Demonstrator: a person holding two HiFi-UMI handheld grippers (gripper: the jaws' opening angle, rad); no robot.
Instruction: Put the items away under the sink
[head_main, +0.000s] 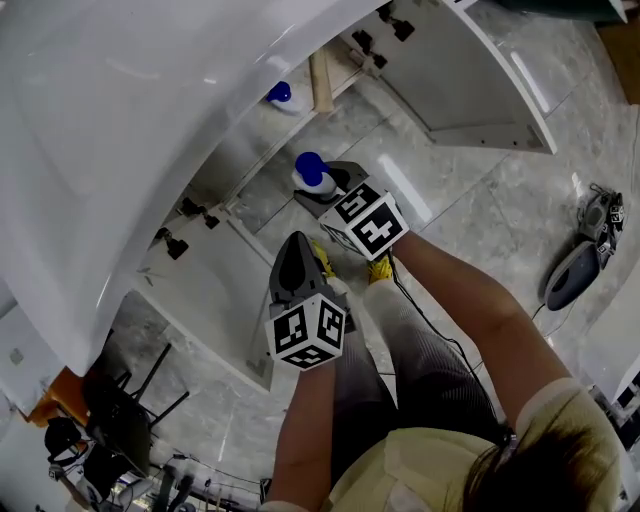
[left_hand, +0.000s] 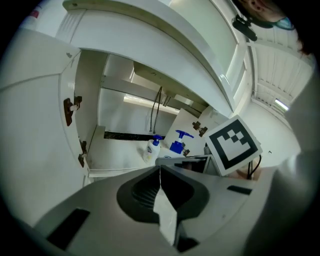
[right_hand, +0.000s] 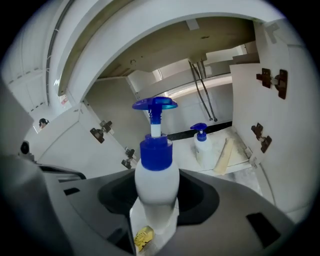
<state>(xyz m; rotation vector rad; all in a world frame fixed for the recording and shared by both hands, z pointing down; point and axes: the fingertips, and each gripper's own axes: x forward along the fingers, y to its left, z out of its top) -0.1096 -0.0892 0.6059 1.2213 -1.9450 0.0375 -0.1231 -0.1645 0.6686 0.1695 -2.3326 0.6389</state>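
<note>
A white pump bottle with a blue cap (head_main: 312, 175) stands upright between the jaws of my right gripper (head_main: 322, 192), which is shut on its body (right_hand: 156, 185). It hangs in front of the open under-sink cabinet (right_hand: 235, 135). A second white pump bottle (right_hand: 202, 147) stands on the cabinet floor; it also shows as a small bottle (left_hand: 151, 149) in the left gripper view. My left gripper (head_main: 297, 245) is just behind and left of the right one. Its jaws (left_hand: 160, 171) meet in a seam with nothing between them.
Both cabinet doors stand open, one door (head_main: 205, 290) on the left and one door (head_main: 470, 70) on the right. A wooden strip (right_hand: 223, 156) lies beside the inner bottle. Hoses (right_hand: 202, 92) hang at the back. A handheld appliance (head_main: 585, 250) lies on the tiled floor.
</note>
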